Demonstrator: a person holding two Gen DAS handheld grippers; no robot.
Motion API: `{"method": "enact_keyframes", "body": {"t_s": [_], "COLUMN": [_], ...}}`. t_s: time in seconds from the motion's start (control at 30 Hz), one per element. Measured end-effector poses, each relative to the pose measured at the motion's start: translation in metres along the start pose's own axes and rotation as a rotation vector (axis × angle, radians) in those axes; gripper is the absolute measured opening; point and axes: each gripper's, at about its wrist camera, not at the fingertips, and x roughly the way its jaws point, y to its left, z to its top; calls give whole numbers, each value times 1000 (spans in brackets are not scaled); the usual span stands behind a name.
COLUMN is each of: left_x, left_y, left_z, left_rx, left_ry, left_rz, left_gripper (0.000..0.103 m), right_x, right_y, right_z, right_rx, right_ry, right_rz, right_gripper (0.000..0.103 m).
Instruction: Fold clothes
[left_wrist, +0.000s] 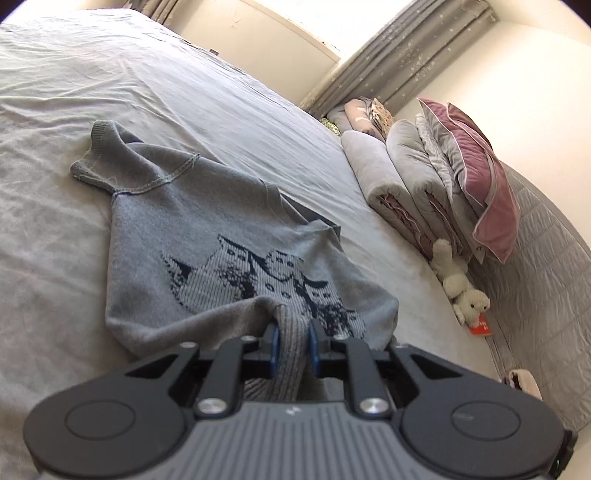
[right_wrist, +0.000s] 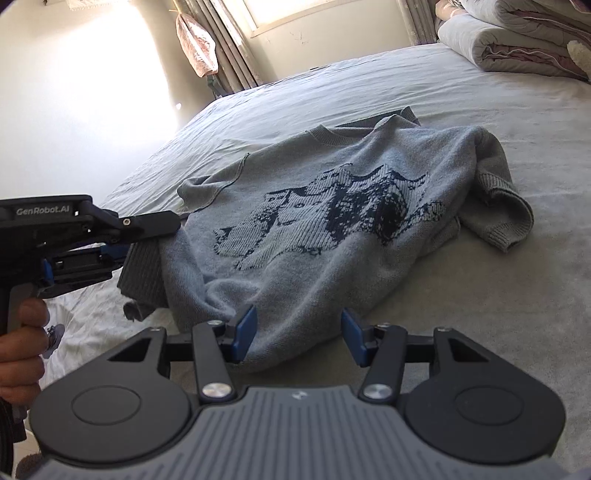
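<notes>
A grey knit sweater (left_wrist: 207, 236) with a dark blue cat pattern lies front up on the bed; it also shows in the right wrist view (right_wrist: 332, 221). My left gripper (left_wrist: 293, 332) is shut on the sweater's ribbed hem, which bunches between the blue pads. It shows in the right wrist view (right_wrist: 147, 236) at the sweater's left hem corner. My right gripper (right_wrist: 299, 332) is open, its pads either side of the near hem edge, with the cloth between them. One sleeve (right_wrist: 506, 206) lies crumpled at the right.
The bed (left_wrist: 92, 92) has a wrinkled grey sheet. Folded duvets (left_wrist: 391, 177) and a pink pillow (left_wrist: 484, 192) are stacked at the headboard, with a white plush toy (left_wrist: 458, 280) beside them. Curtains (right_wrist: 221, 48) and a window are behind.
</notes>
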Motion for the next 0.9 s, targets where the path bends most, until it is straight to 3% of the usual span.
{"method": "enact_keyframes", "body": {"t_s": [0.2, 0.47, 0.6, 0.7, 0.73, 0.8, 0.9], "left_x": [42, 80, 79, 74, 71, 65, 52], "left_y": [18, 41, 49, 47, 45, 41, 37], "left_z": [18, 24, 23, 24, 24, 24, 23], "left_rx": [-61, -67, -71, -53, -41, -16, 16], "left_ry": [15, 60, 62, 68, 69, 69, 61], "left_rz": [66, 166, 140, 134, 132, 123, 95], "left_gripper": [16, 16, 16, 19, 21, 34, 52], "right_x": [0, -13, -7, 7, 13, 24, 29], "right_y": [2, 18, 37, 51, 55, 58, 50], "right_z": [4, 12, 10, 0, -5, -10, -6], "right_rx": [2, -58, -166, -296, -342, -403, -387], "right_ry": [-20, -79, -45, -35, -33, -23, -8], "right_rz": [22, 69, 111, 65, 39, -2, -27], "right_gripper": [55, 55, 55, 55, 53, 26, 11]}}
